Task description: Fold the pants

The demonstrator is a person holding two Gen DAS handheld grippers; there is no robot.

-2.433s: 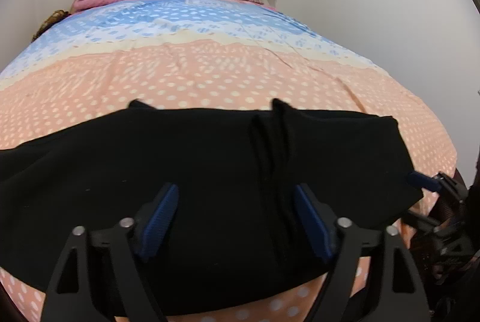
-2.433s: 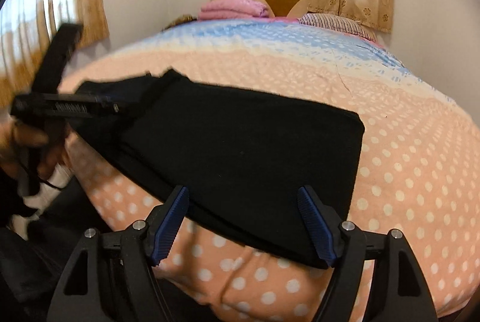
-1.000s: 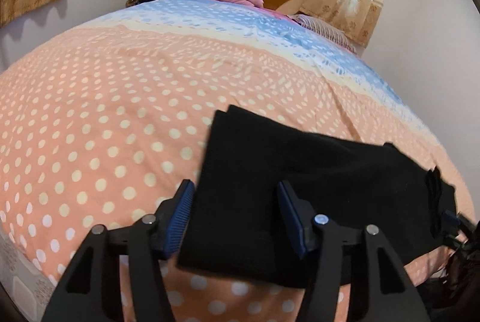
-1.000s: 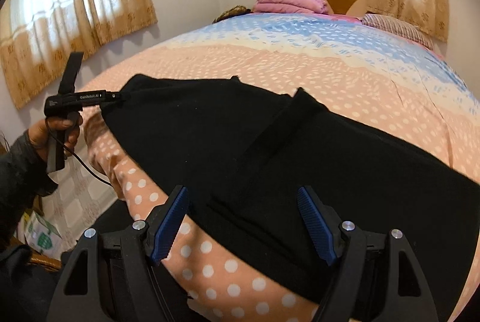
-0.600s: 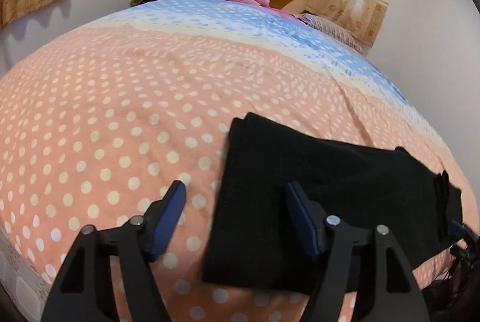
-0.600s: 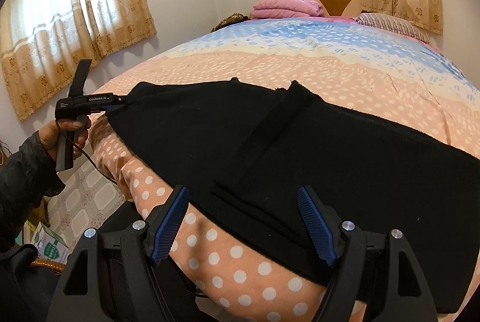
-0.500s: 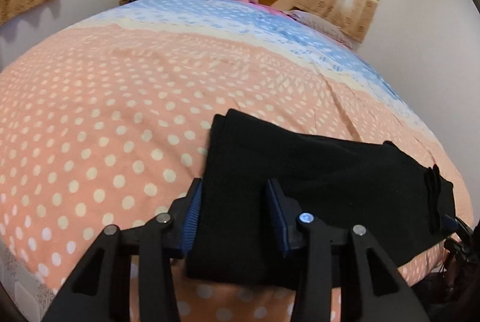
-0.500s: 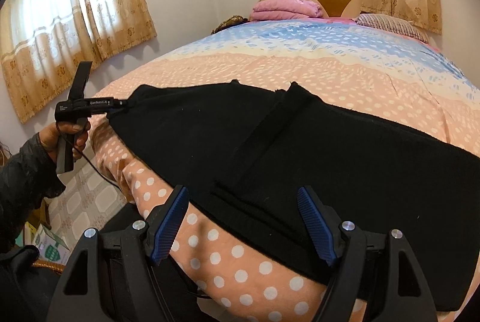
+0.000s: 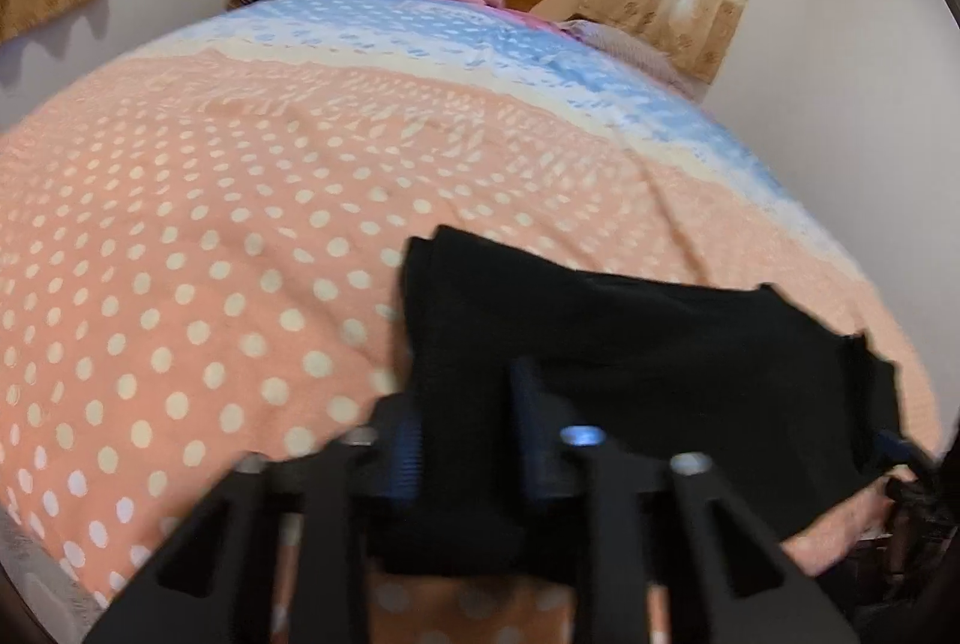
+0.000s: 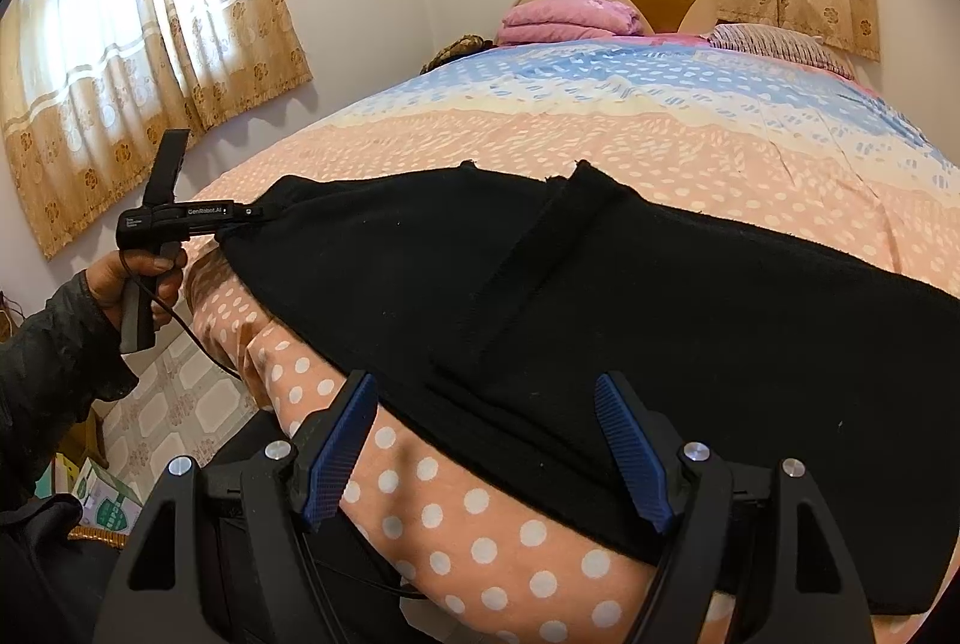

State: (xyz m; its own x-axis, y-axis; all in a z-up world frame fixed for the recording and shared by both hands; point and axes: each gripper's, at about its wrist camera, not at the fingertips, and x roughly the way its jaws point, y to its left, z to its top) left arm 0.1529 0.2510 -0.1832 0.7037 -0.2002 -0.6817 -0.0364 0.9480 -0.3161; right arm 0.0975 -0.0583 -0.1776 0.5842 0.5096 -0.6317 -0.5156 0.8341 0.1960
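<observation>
The black pants (image 9: 630, 356) are spread along the near edge of the bed (image 9: 240, 224), in the lower right of the left wrist frame. A second ago the left tongs (image 9: 465, 422) stood wide astride the end corner; now they are closing, with the cloth bunched between the pads. The right tongs (image 10: 486, 440) are held open above the near hem, gripping nothing. A lift for the next fold is judged imminent.
</observation>
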